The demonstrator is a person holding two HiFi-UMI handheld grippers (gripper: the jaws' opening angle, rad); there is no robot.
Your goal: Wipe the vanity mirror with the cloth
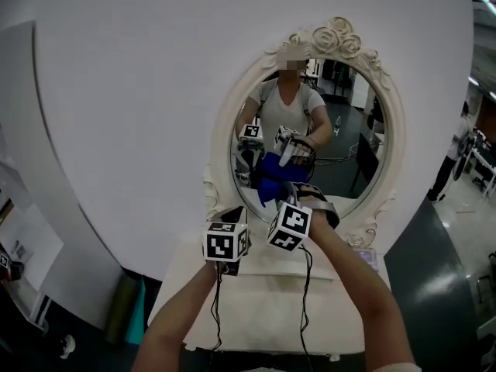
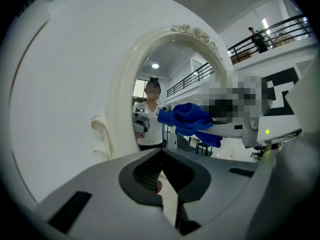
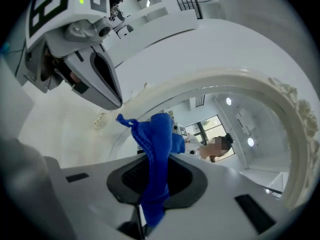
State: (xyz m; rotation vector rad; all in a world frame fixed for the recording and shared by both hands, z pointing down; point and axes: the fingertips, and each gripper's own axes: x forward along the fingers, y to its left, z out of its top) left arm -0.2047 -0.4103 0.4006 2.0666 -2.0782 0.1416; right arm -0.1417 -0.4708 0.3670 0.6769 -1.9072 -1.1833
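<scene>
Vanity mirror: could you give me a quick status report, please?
Right gripper shut on blue cloth, at mirror glass. Left gripper shut, empty. Nothing blocking.

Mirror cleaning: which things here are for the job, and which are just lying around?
For the job: vanity mirror, blue cloth, right gripper clamping it.
Just lying about: small patterned item on the white table; olive and teal things by the wall; left gripper, shut, empty.

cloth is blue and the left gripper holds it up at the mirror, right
Not quite. The cloth is in the right gripper, not the left. The right gripper view shows its jaws closed on the blue cloth, while the left gripper is shut on nothing in its own view. The rest holds: the cloth is blue and up at the mirror.
</scene>
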